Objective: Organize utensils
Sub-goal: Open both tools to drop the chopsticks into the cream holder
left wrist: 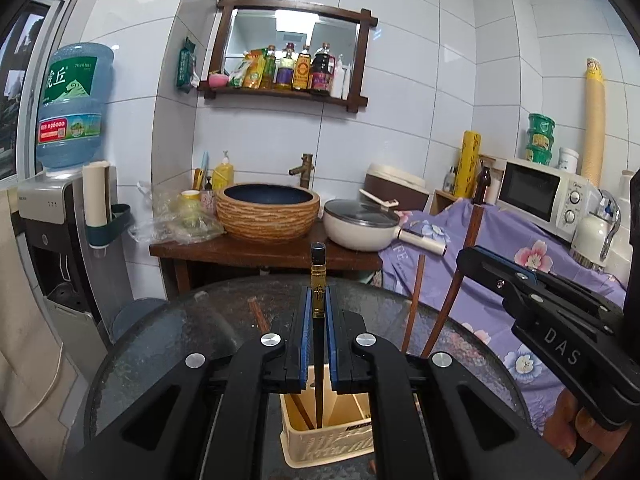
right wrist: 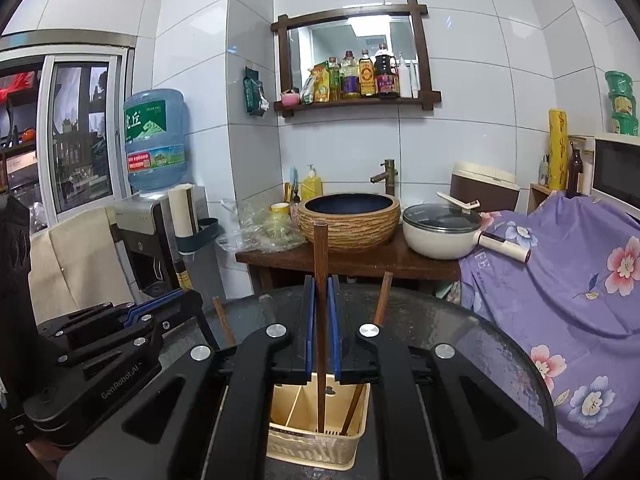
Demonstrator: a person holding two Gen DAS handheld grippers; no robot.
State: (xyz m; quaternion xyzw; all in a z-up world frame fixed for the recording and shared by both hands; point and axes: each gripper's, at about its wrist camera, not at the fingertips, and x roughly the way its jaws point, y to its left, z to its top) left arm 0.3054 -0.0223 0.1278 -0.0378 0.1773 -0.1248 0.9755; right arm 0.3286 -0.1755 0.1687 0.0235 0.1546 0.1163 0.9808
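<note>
A white-tiled kitchen corner is sitting behind a round dark glass table (left wrist: 168, 344), and on that table a cream utensil holder (left wrist: 328, 436) is serving as the landmark for everything else. Directly above the holder, the left gripper (left wrist: 318, 332) is pinching a black chopstick (left wrist: 318, 280) with a gold band, its pads narrowed onto the shaft and its lower tip already dipping into the holder's left compartment. To the right of the holder, the right gripper (right wrist: 319, 328) is clamping a brown wooden chopstick (right wrist: 320, 264) the same way, upright, with its foot standing inside the holder. More brown chopsticks (right wrist: 356, 400) are leaning in the compartments beside it.

Both sticks are looking light, stiff and thin, and the lacquered black one is probably slippery, so a firm hold near mid-shaft, as now, seems wise; gripping nearer the end would likely let it pivot. Both grippers are pointing forward and downward over the holder, fingers vertical, nearly side by side.
</note>
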